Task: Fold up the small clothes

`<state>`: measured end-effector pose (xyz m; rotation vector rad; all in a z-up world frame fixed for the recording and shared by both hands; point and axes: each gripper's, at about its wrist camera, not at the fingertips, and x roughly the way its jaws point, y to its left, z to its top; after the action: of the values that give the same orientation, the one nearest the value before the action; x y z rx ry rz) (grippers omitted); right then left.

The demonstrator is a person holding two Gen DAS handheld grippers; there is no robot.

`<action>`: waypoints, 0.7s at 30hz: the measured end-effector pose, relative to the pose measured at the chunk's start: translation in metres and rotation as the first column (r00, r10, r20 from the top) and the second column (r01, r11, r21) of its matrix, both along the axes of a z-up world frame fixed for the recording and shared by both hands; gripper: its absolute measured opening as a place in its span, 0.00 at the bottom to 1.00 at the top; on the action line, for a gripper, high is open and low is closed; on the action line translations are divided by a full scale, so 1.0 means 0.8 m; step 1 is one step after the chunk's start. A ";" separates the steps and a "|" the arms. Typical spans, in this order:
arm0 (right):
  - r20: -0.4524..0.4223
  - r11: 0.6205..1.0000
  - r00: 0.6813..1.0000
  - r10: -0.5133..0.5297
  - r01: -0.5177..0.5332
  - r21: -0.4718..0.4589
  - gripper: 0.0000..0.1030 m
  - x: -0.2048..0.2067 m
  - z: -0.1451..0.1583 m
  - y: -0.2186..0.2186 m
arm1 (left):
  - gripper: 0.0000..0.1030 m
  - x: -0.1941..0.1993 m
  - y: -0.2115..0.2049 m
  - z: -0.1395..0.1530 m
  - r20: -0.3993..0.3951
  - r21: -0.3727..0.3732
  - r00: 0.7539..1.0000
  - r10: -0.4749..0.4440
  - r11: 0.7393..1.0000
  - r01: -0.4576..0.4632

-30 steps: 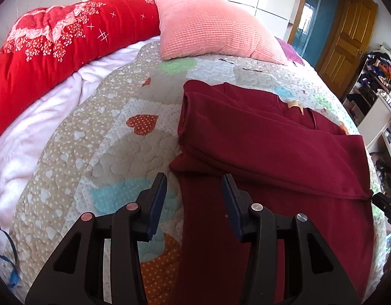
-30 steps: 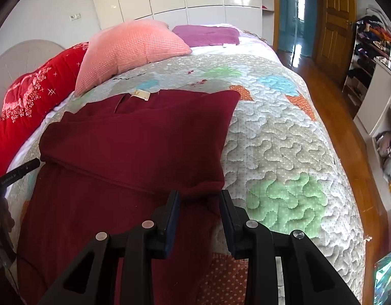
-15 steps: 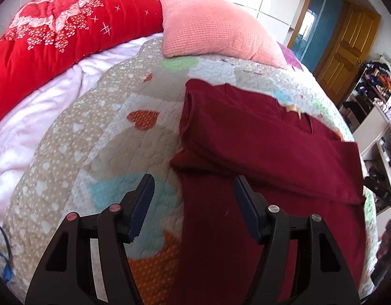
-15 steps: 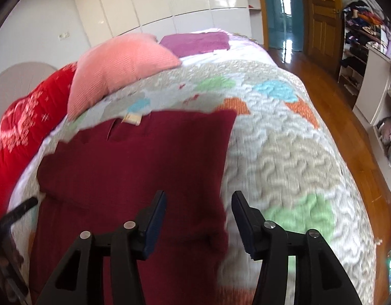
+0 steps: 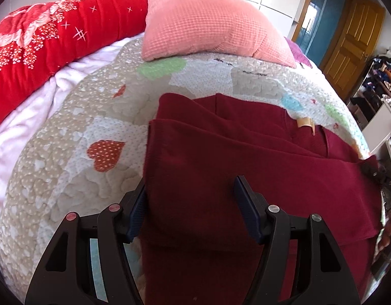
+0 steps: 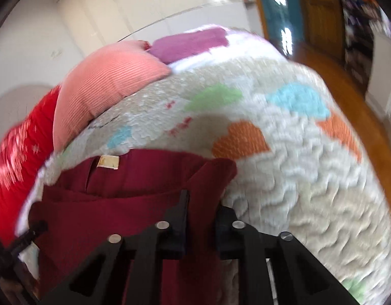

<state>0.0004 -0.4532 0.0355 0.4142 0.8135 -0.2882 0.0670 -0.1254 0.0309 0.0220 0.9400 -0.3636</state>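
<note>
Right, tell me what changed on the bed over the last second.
Both grippers pushed forward over the maroon garment. The right gripper is closing on its right edge; the left gripper opened and now straddles its left edge. The pink pillow and quilt stayed put.

Surface: you worked over a bed whose patchwork quilt [image 5: 75, 190] filled the frame's middle.
Garment: your dark red top [image 5: 246, 157] lay folded on the quilt, lower right.
Pillow: a pink pillow [image 5: 208, 23] sat at the top centre.
Blanket: a red floral blanket [image 5: 42, 43] lay upper left, a pale pink sheet [image 5: 25, 117] beneath it.
</note>
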 end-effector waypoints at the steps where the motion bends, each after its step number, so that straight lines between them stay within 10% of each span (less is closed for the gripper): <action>1: 0.002 0.999 1.000 0.008 -0.008 -0.040 0.13 0.000 0.004 0.004 | 0.63 0.001 -0.001 -0.003 0.000 0.003 1.000 0.001 1.000 -0.001; 11: -0.036 0.993 0.993 -0.114 0.115 0.012 0.23 -0.022 -0.003 -0.022 | 0.73 -0.003 0.007 -0.005 -0.007 0.000 1.000 -0.006 1.000 0.006; 21: -0.054 0.997 0.998 0.039 -0.035 0.070 0.52 -0.133 0.012 0.057 | 0.73 -0.068 0.037 0.007 0.009 0.005 1.000 -0.027 1.000 0.027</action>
<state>-0.1057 -0.4079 0.0452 0.4567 0.8867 -0.2384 0.0124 -0.0956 0.0369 0.0405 0.9319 -0.3860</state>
